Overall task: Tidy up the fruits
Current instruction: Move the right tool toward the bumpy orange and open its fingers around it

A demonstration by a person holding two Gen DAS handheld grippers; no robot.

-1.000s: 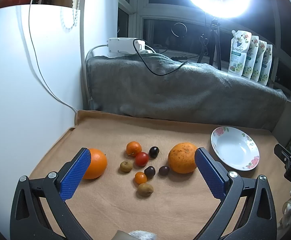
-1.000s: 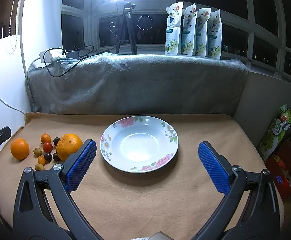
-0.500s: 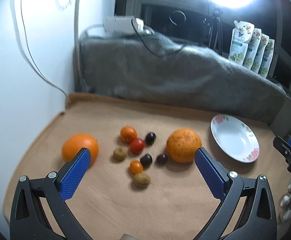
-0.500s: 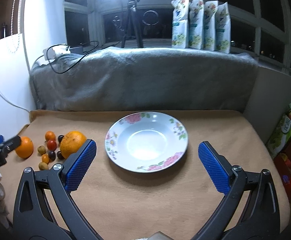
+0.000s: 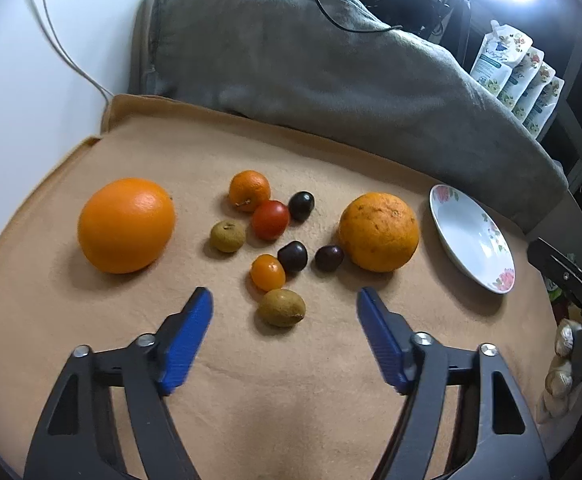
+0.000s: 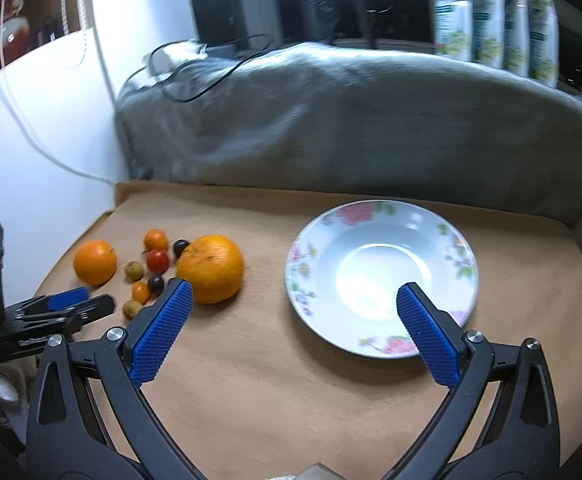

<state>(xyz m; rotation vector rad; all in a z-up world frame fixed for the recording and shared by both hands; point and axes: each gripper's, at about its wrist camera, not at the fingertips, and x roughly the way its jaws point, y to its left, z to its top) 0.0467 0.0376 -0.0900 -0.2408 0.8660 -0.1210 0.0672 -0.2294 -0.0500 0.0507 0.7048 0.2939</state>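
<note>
Fruits lie on a tan cloth [image 5: 251, 400]. A smooth orange [image 5: 126, 225] is at the left, a rough orange [image 5: 378, 232] at the right. Between them lie a mandarin [image 5: 249, 190], a red tomato [image 5: 270, 219], several dark cherries [image 5: 301, 205], an orange tomato [image 5: 267, 273] and two brown-green fruits [image 5: 282, 307]. A white flowered plate [image 6: 383, 276] stands empty to the right. My left gripper [image 5: 285, 300] is open, just short of the nearest brown-green fruit. My right gripper [image 6: 291, 296] is open, between the rough orange [image 6: 211, 268] and the plate.
A grey blanket [image 5: 331, 64] rises behind the cloth. A white wall [image 5: 23, 92] with a cable bounds the left side. Several pouches [image 6: 491, 16] stand on the sill at the back right. The left gripper also shows in the right wrist view [image 6: 67, 300].
My left gripper has moved forward and down toward the small fruits and its jaws have narrowed. My right gripper has swung left and tilted down; the plate now sits right of centre.
</note>
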